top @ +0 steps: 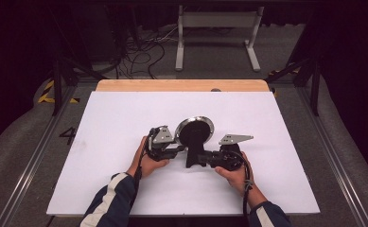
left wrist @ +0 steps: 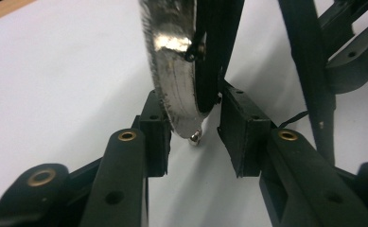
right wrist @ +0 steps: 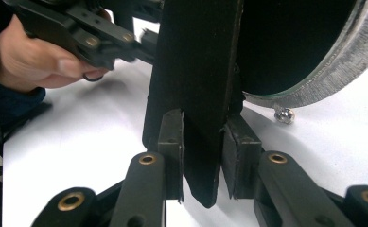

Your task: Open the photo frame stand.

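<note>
A round mirror (top: 194, 128) with a silver rim and a black back stands on edge on the white board (top: 120, 118), propped by its black stand (top: 192, 160). My left gripper (top: 179, 149) reaches in from the left, and its jaws (left wrist: 191, 101) straddle the mirror's lower rim (left wrist: 174, 80). A thin gap shows at the right pad (left wrist: 240, 127), so it is open. My right gripper (top: 203, 159) comes from the right. Its pads (right wrist: 171, 142) press on the flat black stand leg (right wrist: 196, 71), so it is shut on it. A small metal stud (right wrist: 284, 115) sits under the rim.
The board lies on a wooden table (top: 181, 85) with wide bare room to the left, right and front of the mirror. Beyond the table a white metal frame (top: 217, 21) and loose cables (top: 144, 54) are on the floor. Both forearms come in from the bottom edge.
</note>
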Demonstrator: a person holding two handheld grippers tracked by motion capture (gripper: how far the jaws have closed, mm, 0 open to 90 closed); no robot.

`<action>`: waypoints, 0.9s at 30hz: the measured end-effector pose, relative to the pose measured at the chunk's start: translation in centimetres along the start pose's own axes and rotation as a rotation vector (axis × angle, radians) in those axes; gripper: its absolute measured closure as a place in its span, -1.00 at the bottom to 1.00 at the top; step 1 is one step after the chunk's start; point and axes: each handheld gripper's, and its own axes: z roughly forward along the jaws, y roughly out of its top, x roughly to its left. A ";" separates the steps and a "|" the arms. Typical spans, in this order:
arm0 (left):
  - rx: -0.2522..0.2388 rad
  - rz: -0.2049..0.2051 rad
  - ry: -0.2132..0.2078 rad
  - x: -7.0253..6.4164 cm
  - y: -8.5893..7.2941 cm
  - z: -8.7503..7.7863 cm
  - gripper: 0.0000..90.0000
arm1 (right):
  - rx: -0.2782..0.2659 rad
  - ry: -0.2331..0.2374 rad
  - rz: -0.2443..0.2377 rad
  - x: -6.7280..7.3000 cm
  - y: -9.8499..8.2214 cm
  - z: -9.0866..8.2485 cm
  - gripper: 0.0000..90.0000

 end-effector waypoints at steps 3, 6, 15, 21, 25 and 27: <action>0.029 0.021 0.030 -0.1 0.0 0.3 0.55 | 0.005 0.002 -0.004 0.0 -0.1 0.0 0.60; 0.027 0.028 0.049 -0.2 0.0 0.4 0.55 | 0.003 -0.001 -0.010 0.1 0.0 -0.1 0.61; 0.033 0.045 0.135 -0.3 0.2 0.8 0.56 | 0.005 -0.011 -0.005 0.1 0.0 -0.2 0.59; 0.040 0.056 0.167 0.0 0.3 1.1 0.59 | 0.011 -0.020 -0.004 0.0 0.0 -0.1 0.58; 0.045 0.052 0.181 0.1 0.3 1.2 0.58 | 0.018 -0.019 -0.002 0.0 -0.1 0.1 0.61; 0.048 0.048 0.186 0.2 0.3 1.3 0.58 | 0.023 -0.020 -0.004 0.1 -0.1 0.2 0.62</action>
